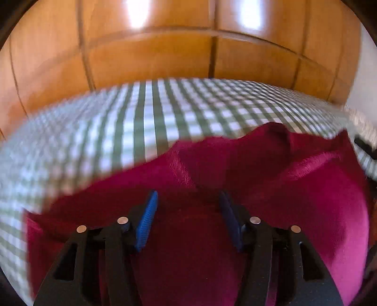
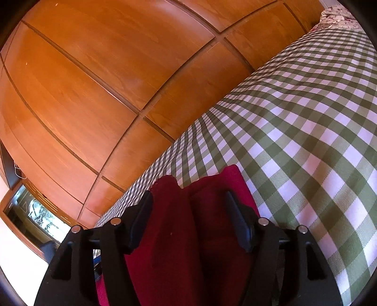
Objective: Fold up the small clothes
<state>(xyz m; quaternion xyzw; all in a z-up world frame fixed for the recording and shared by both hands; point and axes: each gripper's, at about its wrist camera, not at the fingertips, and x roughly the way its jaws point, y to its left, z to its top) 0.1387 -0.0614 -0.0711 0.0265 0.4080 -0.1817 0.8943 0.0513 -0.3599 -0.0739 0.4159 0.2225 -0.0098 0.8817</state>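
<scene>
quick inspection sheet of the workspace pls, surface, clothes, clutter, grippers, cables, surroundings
surface: green and white checked bedspread, bare beyond the garment
job's things: dark red fleece garment, rumpled, with raised folds, lying on the bedspread
clutter: patterned fabric at the far end of the bed; type unclear
grippers: left gripper open over the garment, nothing pinched; right gripper open, a fold of the garment between the fingers, pads not pressing it
cables: nothing seen
surroundings: wooden wardrobe doors along the far side of the bed; glass-panelled door at lower left in the right wrist view
</scene>
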